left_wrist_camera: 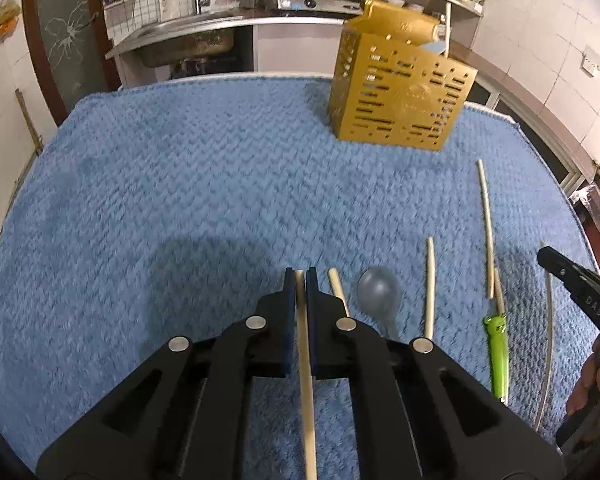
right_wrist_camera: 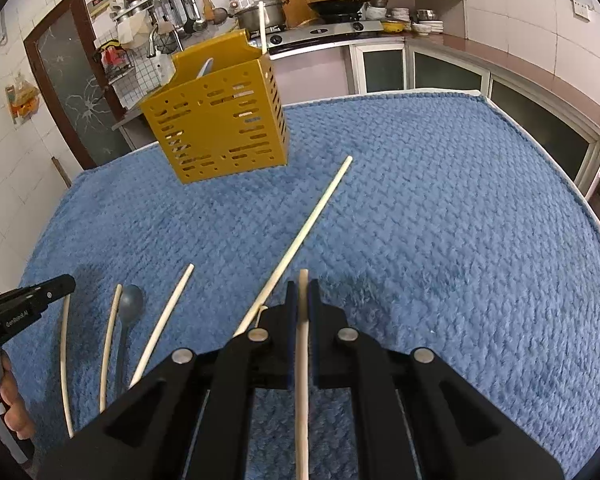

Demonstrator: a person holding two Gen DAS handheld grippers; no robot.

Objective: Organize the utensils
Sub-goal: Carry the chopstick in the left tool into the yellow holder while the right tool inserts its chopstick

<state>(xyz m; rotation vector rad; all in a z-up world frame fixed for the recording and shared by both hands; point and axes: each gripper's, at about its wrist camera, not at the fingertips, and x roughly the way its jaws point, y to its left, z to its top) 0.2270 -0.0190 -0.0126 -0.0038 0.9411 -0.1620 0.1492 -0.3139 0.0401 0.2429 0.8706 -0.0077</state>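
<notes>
My left gripper is shut on a pale wooden chopstick that runs back between its blue pads. My right gripper is shut on another chopstick in the same way. Both hang above a blue towel. A gold slotted utensil holder stands at the far side, with one chopstick upright in it. On the towel lie a grey spoon, loose chopsticks and a green-handled utensil. The right wrist view shows the holder, the spoon and the long chopstick.
The right gripper's tip shows at the right edge of the left wrist view, and the left gripper's tip at the left edge of the right wrist view, each with a hand behind it. A kitchen counter with a stove and a sink lies beyond the table.
</notes>
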